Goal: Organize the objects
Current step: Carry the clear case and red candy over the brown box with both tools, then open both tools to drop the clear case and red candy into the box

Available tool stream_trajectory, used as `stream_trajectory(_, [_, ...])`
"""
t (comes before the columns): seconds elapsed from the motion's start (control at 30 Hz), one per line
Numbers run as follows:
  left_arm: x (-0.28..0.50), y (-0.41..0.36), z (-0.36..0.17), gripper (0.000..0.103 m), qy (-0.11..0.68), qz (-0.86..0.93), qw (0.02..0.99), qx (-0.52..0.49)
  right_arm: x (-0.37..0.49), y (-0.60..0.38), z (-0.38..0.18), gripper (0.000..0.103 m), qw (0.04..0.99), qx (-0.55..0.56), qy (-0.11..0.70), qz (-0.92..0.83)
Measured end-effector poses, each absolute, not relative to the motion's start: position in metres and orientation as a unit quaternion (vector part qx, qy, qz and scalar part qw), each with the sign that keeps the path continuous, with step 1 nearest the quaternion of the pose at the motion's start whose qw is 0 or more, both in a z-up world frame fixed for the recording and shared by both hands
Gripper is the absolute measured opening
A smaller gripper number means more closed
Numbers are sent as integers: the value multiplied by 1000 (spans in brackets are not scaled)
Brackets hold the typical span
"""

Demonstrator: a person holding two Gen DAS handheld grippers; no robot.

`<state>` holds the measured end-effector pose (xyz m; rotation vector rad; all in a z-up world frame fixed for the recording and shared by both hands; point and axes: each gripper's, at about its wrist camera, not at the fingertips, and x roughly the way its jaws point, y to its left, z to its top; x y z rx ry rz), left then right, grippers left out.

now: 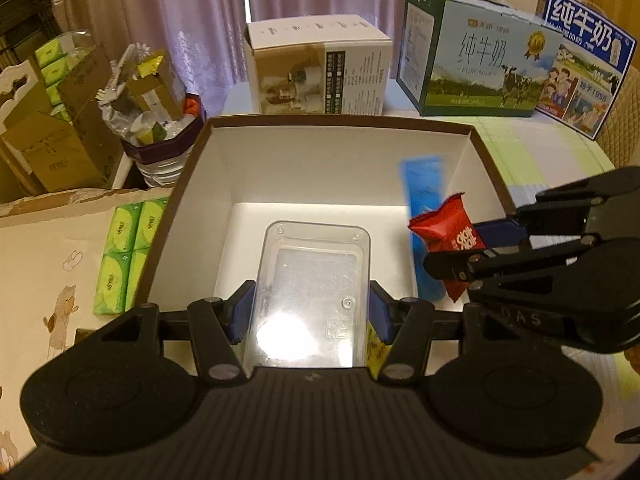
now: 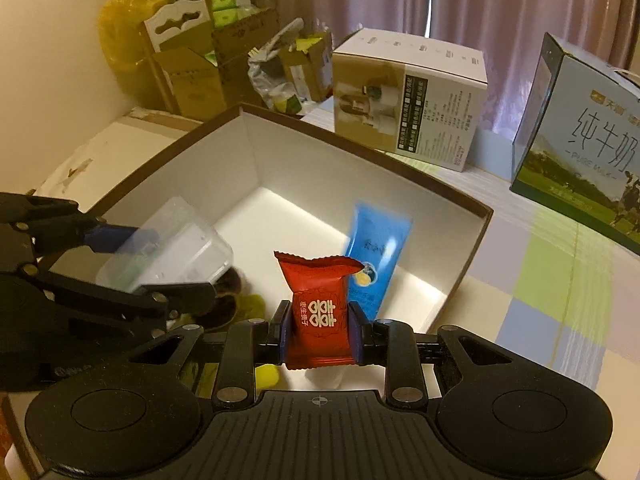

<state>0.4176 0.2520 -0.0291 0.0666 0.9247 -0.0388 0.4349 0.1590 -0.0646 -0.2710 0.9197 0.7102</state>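
Nearest the left wrist camera, the left tongs [image 1: 310, 312] are closed on a clear plastic case [image 1: 312, 292], one blue pad on each of its long sides, holding it over the open brown-rimmed box [image 1: 192, 160] with white inner walls. Left of the box, green tissue packs [image 1: 128, 256] lie on a pale surface. Inside the box, toward its right wall, a blue tube [image 2: 376, 256] lies flat. Further right, the right tongs [image 2: 320, 330] are closed on a red sweet wrapper [image 2: 320, 312] (printed with white Chinese characters), gripped upright by its sides above the box's near right part, just in front of the tube. Beyond the box, on the pastel checked tabletop [image 2: 560, 280], stand a white carton [image 1: 316, 68], then a milk carton [image 1: 480, 56] reading "PURE MILK", then a second blue milk carton [image 1: 588, 64] at far right.
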Motion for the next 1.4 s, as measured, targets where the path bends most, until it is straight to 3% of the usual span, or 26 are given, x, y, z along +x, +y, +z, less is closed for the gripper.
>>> stream_trajectory(0.53, [459, 258, -57, 54, 470, -14, 882, 30, 462, 169, -72, 26, 827, -134, 436, 329])
stream_trajectory(0.8, [462, 259, -54, 74, 461, -6, 886, 40, 462, 168, -70, 26, 831, -135, 432, 323])
stream_trajectory(1.4, [443, 258, -41, 83, 447, -11, 894, 36, 436, 150, -52, 28, 838, -114, 423, 326])
